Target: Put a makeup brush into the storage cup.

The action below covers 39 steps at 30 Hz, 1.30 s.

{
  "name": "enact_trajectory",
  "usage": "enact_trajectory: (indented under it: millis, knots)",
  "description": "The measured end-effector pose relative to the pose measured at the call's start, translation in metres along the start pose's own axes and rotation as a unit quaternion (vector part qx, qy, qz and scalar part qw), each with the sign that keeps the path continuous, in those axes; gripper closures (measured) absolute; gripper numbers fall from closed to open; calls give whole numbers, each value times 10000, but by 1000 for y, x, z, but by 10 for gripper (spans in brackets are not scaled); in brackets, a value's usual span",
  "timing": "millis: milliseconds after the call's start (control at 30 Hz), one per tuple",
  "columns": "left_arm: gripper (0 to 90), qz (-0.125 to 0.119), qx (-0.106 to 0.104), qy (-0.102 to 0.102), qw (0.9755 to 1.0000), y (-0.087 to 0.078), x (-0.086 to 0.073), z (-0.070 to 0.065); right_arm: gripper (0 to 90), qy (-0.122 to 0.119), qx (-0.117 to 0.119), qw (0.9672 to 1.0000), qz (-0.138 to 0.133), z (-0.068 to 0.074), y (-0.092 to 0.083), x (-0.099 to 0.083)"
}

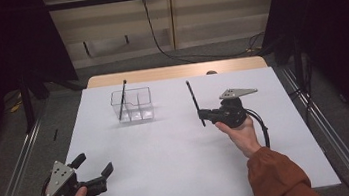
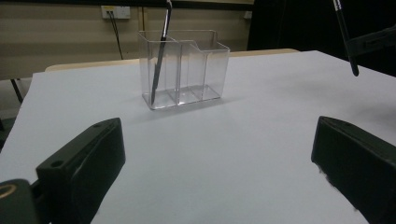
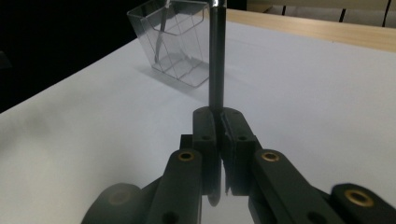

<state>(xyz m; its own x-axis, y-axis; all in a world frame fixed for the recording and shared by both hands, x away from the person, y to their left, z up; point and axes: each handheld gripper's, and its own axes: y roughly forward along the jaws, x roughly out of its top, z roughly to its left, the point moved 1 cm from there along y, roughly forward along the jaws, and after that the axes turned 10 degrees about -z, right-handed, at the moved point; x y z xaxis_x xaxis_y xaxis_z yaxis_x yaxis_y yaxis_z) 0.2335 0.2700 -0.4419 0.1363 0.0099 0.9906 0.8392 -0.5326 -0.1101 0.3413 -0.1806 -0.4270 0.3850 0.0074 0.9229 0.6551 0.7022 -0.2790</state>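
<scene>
the right gripper [image 1: 202,116] has its jaws pressed together on a dark pen [image 1: 194,101], which stands nearly upright above the white table [image 1: 179,153], right of centre and well apart from the clear organizer [image 1: 133,104]. the organizer sits toward the far left part of the table with a second pen [image 1: 122,100] leaning in its left compartment, and bare surface lies between it and the held pen. the left gripper [image 1: 93,168] rests near the front left edge, jaws spread wide with nothing between them.

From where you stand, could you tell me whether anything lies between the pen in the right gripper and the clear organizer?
Nothing visible does. The right gripper holds its pen upright, with bare white tabletop between it and the clear organizer, where another pen stands in the left compartment.
</scene>
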Motion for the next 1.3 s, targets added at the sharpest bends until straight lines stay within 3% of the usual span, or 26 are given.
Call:
enact_trajectory:
  millis: [267,833,967,1033,1100,1300]
  knots:
    - [26,-44,-143,17,9999,0,1,-5,845,50,192,9998,-85,2,-2,-5]
    - [21,-119,-333,185,9992,10,11,-16,845,-85,674,9974,-230,30,1,-1]
    - [20,-182,-348,69,9992,15,14,-20,844,-128,770,9968,-165,36,4,-3]
    - [22,-210,-391,-94,9990,18,14,-21,844,-141,816,9964,-153,39,6,-4]
    - [22,-194,-390,46,9990,21,15,-23,844,-146,867,9960,-161,41,8,-3]
    - [20,-191,-609,124,9979,30,20,-29,844,-105,1007,9948,-117,47,13,-6]
